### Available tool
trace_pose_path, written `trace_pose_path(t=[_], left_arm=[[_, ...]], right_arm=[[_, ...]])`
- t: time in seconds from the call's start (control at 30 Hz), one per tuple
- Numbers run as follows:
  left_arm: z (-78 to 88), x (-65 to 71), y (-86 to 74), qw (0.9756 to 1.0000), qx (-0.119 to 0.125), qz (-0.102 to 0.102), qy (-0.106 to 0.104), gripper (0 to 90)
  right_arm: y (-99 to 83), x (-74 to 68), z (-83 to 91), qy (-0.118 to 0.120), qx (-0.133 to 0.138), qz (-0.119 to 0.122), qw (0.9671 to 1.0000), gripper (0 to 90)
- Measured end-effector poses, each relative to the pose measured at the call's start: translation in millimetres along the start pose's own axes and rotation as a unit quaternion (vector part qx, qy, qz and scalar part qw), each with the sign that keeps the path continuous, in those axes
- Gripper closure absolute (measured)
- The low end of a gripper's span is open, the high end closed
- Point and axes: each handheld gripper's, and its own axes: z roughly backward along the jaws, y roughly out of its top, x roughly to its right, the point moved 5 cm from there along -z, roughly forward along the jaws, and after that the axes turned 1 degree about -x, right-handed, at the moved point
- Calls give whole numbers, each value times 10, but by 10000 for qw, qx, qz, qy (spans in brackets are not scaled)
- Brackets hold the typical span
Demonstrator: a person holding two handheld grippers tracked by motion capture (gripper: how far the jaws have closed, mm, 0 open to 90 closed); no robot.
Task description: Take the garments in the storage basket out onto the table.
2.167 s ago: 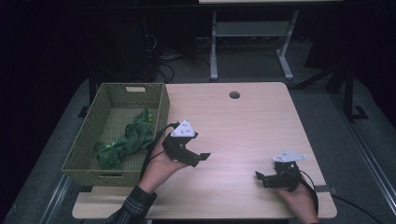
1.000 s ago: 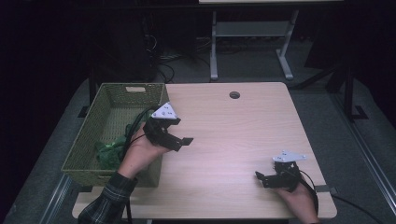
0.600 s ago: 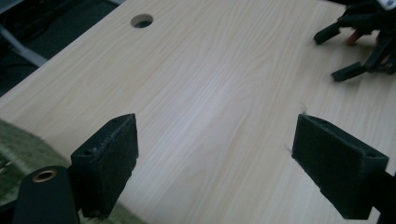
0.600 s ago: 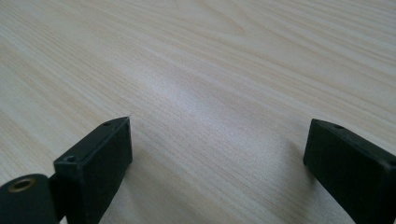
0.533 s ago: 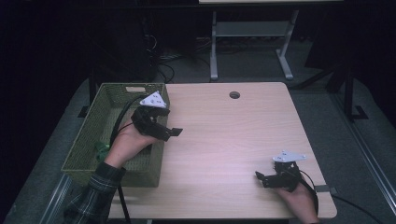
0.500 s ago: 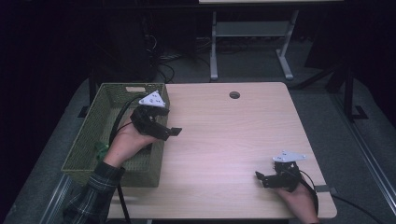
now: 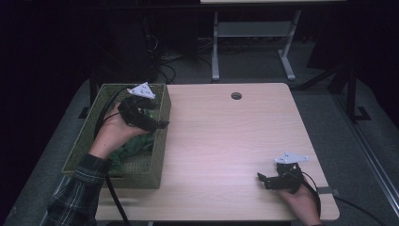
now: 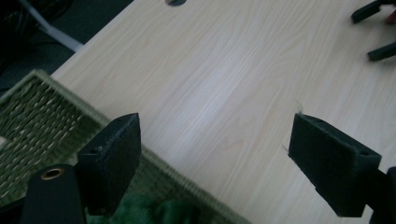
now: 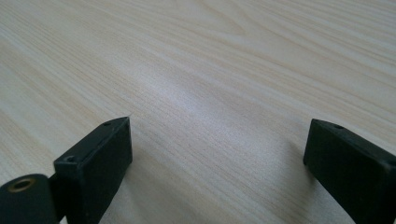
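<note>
Moved since earlier: left gripper [image 7: 157,123] off the open table [image 7: 226,136], now over the woven basket [image 7: 162,155], above its right wall. Right gripper [image 7: 263,180] unchanged, resting near table's front right corner. Both sets of jaws spread wide, nothing between. Green cloth [image 7: 134,146] bunched low in basket, just below left jaws in left gripper view [image 8: 159,210]. Step in hand, likely: reach for cloth. Best done by tipping jaws downward, clearing the wicker rim, sinking onto a thick fold before closing.

Cloth [image 7: 134,147] in basket [image 7: 141,172], table's [image 7: 226,141] left
</note>
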Motion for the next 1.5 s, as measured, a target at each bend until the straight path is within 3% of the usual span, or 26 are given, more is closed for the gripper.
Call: trace_pose_path(t=[0.3, 0.43, 0.6, 0.67, 0.9, 1.1, 1.5], left_arm=[[38, -108, -157, 9997, -200, 53, 92, 205], [21, -131, -275, 9989, -439, 53, 177, 205], [54, -130, -290, 9991, -318, 166, 210, 203], [23, -143, -362, 9985, -445, 142, 285, 203], [-30, -168, -549, 9974, -521, 332, 372, 204], [-76, -220, -706, 9954, -652, 478, 506, 225], [-399, -363, -1029, 9891, -1192, 635, 578, 240]], right_arm=[[0, 2, 0, -7, 2, 5, 10000, 73], [1, 3, -1, -6, 9, 20, 10000, 73], [-1, 2, 1, -11, 7, 7, 10000, 73], [-1, 1, 1, -12, 4, 3, 10000, 73], [-3, -2, 2, -7, -7, -14, 10000, 73], [-3, -2, 3, -7, -8, -14, 10000, 73], [-3, -2, 3, -6, -8, -13, 10000, 73]])
